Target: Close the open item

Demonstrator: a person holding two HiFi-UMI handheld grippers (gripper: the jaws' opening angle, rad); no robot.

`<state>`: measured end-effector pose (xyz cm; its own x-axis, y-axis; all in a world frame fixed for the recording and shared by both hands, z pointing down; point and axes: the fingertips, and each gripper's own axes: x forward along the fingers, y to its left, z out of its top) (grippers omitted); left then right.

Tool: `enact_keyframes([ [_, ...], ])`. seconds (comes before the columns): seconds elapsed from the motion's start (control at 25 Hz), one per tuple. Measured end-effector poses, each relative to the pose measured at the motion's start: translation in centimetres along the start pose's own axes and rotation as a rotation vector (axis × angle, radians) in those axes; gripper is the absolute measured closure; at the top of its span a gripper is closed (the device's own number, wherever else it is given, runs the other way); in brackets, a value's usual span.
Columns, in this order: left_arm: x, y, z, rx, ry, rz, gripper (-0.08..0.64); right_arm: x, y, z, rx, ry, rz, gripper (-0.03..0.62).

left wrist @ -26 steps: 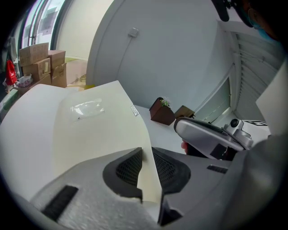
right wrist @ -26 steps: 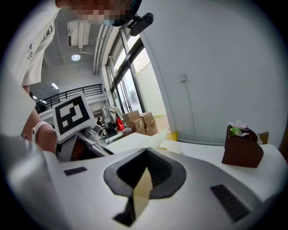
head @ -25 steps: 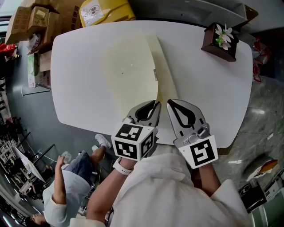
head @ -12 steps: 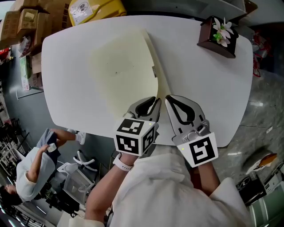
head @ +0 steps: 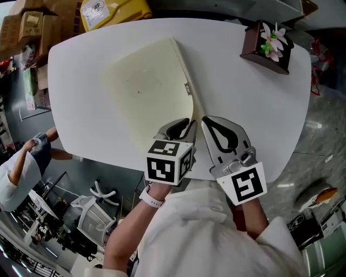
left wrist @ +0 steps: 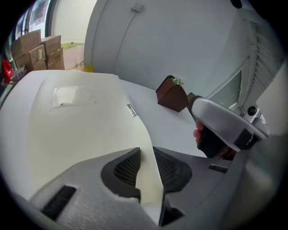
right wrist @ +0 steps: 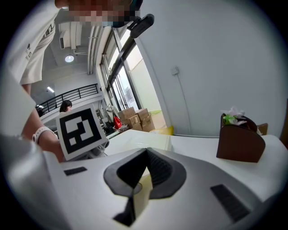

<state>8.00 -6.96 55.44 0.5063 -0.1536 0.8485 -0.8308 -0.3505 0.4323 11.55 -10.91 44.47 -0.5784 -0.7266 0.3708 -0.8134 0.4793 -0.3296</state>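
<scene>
A large cream folder [head: 146, 86] lies on the white table [head: 254, 108], with a small tag [head: 187, 88] on its right edge. Its near right corner runs toward me between both grippers. My left gripper [head: 186, 125] has the cover's edge [left wrist: 146, 179] between its jaws. Those jaws are opening, and a gap shows beside the left pad [left wrist: 128, 168]. My right gripper [head: 208, 123] sits just to the right. In the right gripper view its jaws [right wrist: 145, 161] are pinched on a cream strip of the folder [right wrist: 143, 188].
A brown box with white flowers [head: 266, 47] stands at the table's far right corner. Cardboard boxes [head: 32, 27] and a yellow bag [head: 113, 11] sit on the floor beyond the table. A person [head: 19, 173] and a chair base [head: 97, 208] are at the lower left.
The folder's raised strip by the grippers looks narrower and flatter than before. The person on the floor at the left has walked further left. Both grippers stay at the near edge.
</scene>
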Motion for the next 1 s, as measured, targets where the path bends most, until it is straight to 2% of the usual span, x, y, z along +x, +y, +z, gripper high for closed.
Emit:
enact_keyframes([
  [0.32,0.9,0.1,-0.1,0.005,0.077,0.005,0.485,0.1,-1.0,0.7,0.012,-0.013,0.014,0.577],
  [0.64,1.3,0.2,-0.1,0.013,0.165,-0.038,0.483,-0.3,-1.4,0.7,0.018,-0.021,0.014,0.577],
  [0.8,1.3,0.2,-0.1,0.010,0.157,-0.029,0.480,-0.9,-1.5,0.9,0.014,-0.031,0.008,0.578],
  [1.0,0.8,-0.2,0.1,0.007,0.097,0.020,0.461,-1.9,-1.5,1.8,0.000,-0.046,-0.007,0.577],
])
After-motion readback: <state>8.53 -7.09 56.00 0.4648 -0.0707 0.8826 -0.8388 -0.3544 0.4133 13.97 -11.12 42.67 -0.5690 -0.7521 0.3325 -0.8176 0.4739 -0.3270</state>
